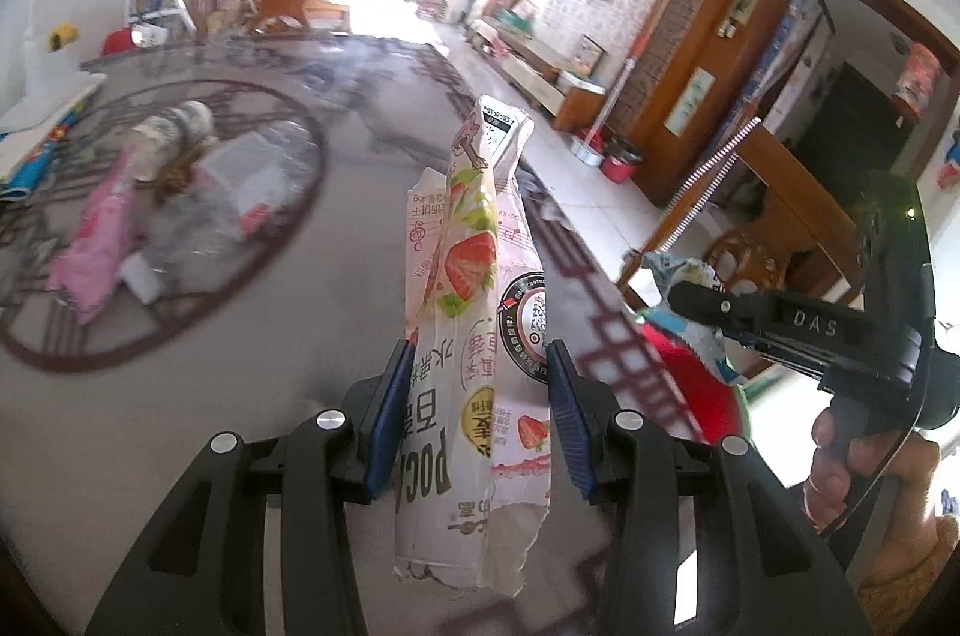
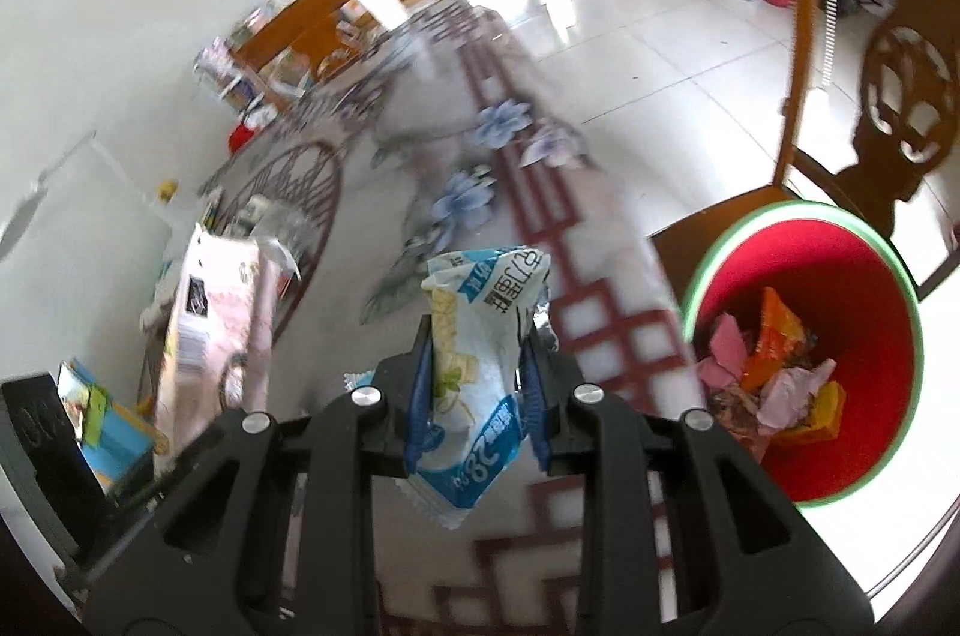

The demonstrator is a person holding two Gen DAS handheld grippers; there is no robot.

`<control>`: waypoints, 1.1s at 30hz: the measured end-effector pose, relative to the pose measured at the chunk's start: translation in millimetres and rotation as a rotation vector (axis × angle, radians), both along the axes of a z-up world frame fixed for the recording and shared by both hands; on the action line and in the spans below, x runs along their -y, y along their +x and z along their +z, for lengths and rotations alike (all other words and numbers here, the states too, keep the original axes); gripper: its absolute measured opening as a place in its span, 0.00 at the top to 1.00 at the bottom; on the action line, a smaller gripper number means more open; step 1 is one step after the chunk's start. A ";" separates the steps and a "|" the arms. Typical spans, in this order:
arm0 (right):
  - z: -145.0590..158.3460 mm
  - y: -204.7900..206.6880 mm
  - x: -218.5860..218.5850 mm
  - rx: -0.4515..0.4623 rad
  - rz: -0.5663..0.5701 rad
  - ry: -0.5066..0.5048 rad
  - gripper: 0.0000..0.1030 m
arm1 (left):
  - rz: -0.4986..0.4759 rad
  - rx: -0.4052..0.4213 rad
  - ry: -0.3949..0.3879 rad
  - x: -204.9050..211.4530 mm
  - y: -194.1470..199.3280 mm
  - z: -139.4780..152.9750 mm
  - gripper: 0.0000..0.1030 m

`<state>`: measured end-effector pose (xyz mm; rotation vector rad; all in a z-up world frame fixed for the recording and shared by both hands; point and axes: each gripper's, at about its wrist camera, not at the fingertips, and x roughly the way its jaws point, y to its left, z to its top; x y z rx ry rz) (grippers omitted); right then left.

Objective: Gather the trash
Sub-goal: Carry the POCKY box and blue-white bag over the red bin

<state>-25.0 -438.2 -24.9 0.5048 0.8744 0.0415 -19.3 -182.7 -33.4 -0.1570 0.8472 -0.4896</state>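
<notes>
— What did you have?
— My left gripper clamped a torn strawberry Pocky box, upright.
— And beyond it?
— My right gripper pinched a blue-white wrapper above the red bin.

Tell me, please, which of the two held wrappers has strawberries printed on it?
The tall pink-and-white wrapper in the left gripper; the right gripper holds a blue-and-white wrapper without strawberries.

A grey patterned surface fills the view, marked with a dark ring and a red lattice border. Inside the ring there's a heap of litter: a pink wrapper, a clear plastic tub and a paper cup on its side, close together, edges blurred.
</notes>
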 end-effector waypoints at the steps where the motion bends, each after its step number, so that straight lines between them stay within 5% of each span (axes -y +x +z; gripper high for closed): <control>1: 0.3 -2.4 6.1 0.003 -0.020 0.007 0.74 | -0.010 -0.006 -0.001 6.6 1.2 -0.1 0.60; 10: 2.8 -20.2 45.7 0.010 -0.177 -0.014 0.74 | -0.108 -0.044 -0.027 58.9 4.1 -2.2 0.60; 21: -6.2 -47.8 103.5 0.028 -0.391 0.064 0.74 | -0.259 -0.089 0.012 130.7 0.8 -20.0 0.60; 26: -0.5 -66.4 123.5 0.058 -0.543 0.020 0.74 | -0.311 -0.123 0.036 163.6 1.1 -31.7 0.59; 33: -6.2 -73.7 139.2 0.046 -0.613 0.025 0.73 | -0.353 -0.101 0.063 193.9 2.2 -29.9 0.59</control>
